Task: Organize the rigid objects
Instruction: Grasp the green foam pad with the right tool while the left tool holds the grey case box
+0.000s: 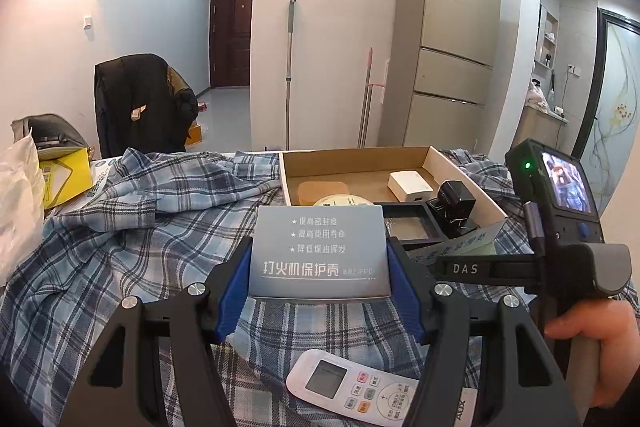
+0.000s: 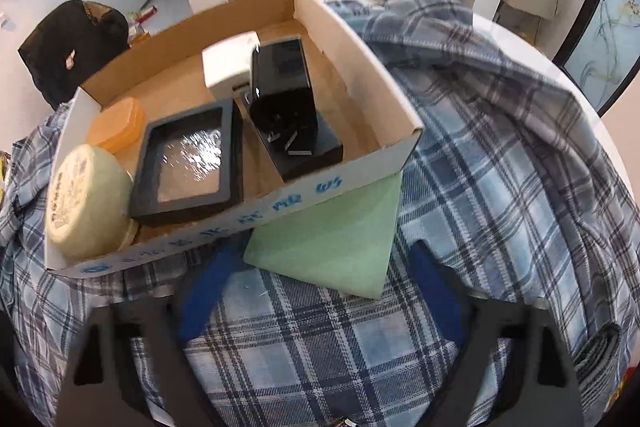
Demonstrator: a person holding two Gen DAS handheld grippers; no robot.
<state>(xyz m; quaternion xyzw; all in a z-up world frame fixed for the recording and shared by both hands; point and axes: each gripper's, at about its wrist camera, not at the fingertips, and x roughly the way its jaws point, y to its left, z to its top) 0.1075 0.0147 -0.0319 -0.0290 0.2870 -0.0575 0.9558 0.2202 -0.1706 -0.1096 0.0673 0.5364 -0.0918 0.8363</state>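
Left gripper (image 1: 320,283) — blue fingers (image 1: 234,291) clamped on the sides of a grey printed box (image 1: 319,255), held above the plaid cloth (image 1: 132,227) just short of the cardboard tray (image 2: 352,163). Right gripper (image 2: 316,291) points down at a green card (image 2: 332,243) lying half under the tray's front wall; its fingers stand apart either side, pressing nothing. Tray holds a black frame case (image 2: 188,163), black box (image 2: 288,99), white box (image 2: 228,63), orange lid (image 2: 116,125) and round tin (image 2: 86,199). White remote (image 1: 360,393) lies on the cloth — below the left gripper.
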